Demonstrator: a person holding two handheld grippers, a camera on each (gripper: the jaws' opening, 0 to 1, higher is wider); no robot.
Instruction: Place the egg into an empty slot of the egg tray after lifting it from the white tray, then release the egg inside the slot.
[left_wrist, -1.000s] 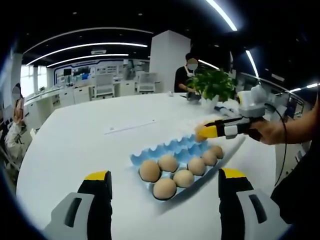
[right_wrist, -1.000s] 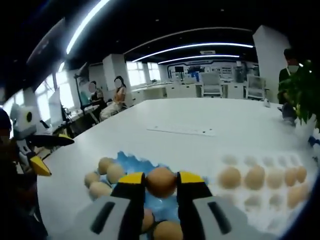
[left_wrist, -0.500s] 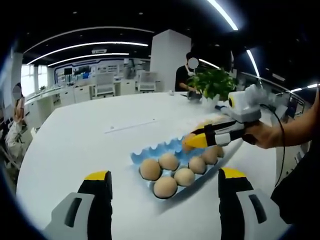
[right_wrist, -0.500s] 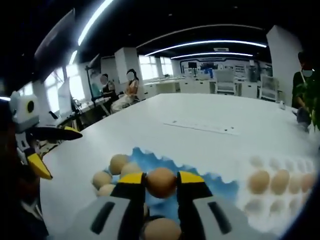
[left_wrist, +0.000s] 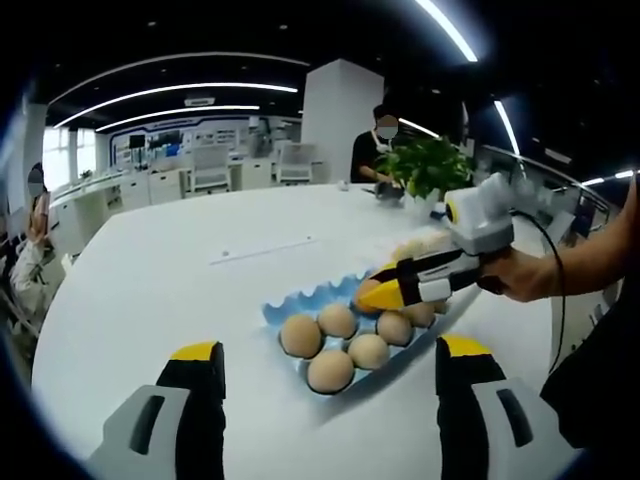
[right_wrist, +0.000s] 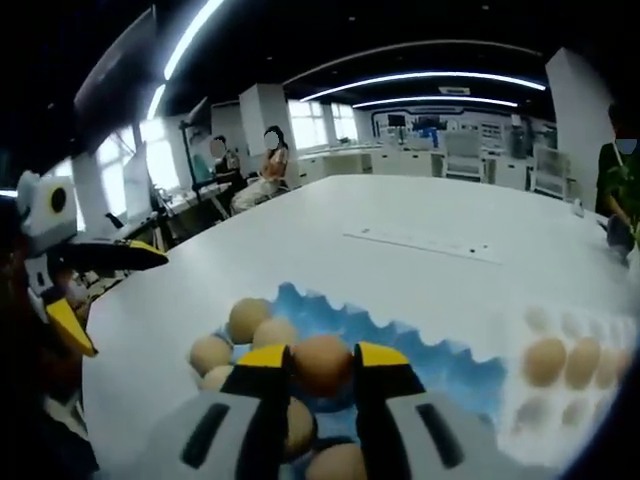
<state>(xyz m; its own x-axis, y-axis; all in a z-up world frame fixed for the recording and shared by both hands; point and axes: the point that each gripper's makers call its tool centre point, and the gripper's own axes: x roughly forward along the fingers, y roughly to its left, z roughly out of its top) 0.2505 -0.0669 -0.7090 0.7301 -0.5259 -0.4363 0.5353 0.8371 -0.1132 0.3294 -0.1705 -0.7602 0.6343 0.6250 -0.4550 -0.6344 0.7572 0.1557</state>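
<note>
One egg sits pinched in the right claw at lower centre, over the blue egg tray, so lowering into an empty slot comes next, while the left claw hangs spread.

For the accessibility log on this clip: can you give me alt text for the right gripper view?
The right gripper holds a brown egg between its yellow-tipped jaws, just above the blue egg tray, which already has several eggs at its left end. A white tray with more eggs lies to the right on the white table, and the left gripper shows open at the left edge.
</note>
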